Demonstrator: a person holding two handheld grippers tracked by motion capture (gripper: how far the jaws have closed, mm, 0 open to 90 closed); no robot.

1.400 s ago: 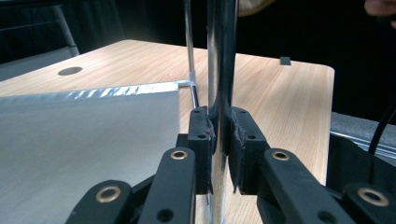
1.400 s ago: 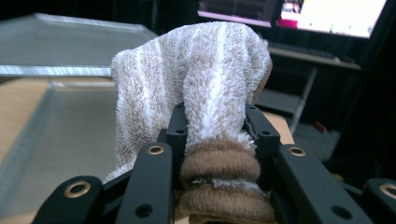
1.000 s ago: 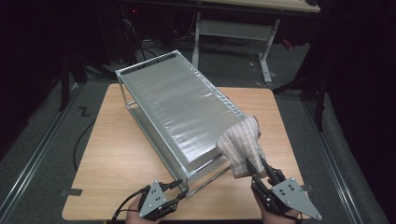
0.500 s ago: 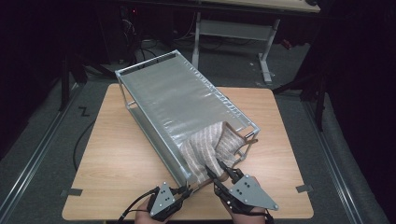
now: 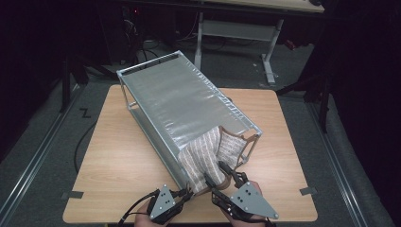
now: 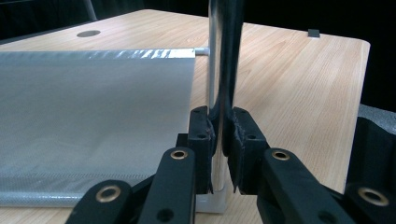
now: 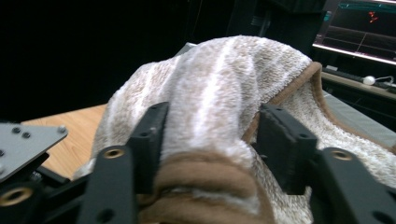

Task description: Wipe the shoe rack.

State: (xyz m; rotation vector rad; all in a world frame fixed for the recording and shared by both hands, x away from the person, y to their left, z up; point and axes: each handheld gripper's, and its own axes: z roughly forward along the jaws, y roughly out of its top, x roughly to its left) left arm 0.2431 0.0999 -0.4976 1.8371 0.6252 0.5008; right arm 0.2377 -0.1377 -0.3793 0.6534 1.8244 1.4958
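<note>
towel [image 5: 208, 156] lies draped over the rack's [image 5: 179, 94] near corner, bunched between your right tool's [image 7: 210, 140] jaws, which have just been opening. your left tool [image 6: 218, 140] is clamped on the rack's upright post [image 6: 223, 56], beside the tabletop [image 6: 299, 84].

Pretty sure I'm running this in a lab or test room, not anybody's home. The wooden table [image 5: 142, 142] sits alone on grey carpet with everything around it kept dark, and there are tape marks [image 5: 72, 195] stuck at its corners. Cables [image 5: 80, 146] trail across the floor, metal rails [image 5: 28, 161] run along both sides, and a height-adjustable desk frame [image 5: 236, 28] stands at the back. From the right gripper view I can see a lit monitor [image 7: 359, 28] too.
</note>
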